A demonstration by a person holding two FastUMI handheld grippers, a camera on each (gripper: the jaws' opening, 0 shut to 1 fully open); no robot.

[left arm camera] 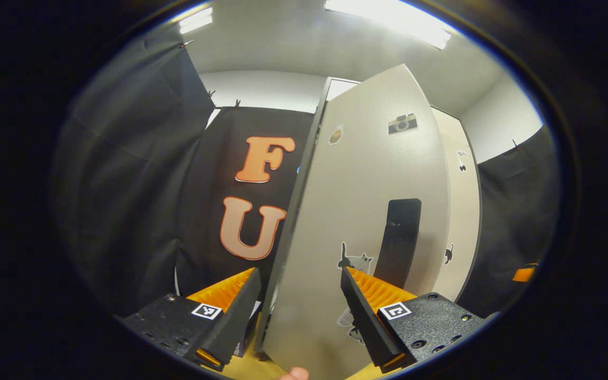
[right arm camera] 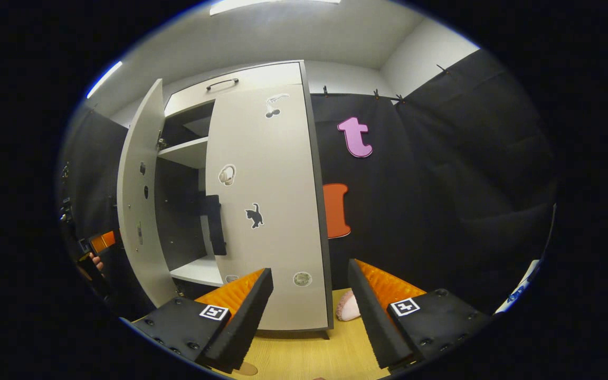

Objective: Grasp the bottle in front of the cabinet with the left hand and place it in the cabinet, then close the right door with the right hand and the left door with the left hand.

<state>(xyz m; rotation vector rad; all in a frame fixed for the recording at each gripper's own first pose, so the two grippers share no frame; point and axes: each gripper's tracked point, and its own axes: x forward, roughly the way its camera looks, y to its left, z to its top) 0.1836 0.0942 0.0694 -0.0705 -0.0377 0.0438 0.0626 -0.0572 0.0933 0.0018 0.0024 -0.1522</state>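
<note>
While the right door (right arm camera: 267, 211) already lies closed against the cabinet (right arm camera: 240, 84), the left door (left arm camera: 367, 211) stands partly open, so closing it is the step in hand. Left tongs (left arm camera: 300, 306) gape empty, straddling that door's edge; next comes a push inward. Right tongs (right arm camera: 309, 306) hang apart, idle, near the surface (right arm camera: 304, 353); the bottle's place I cannot tell.
</note>
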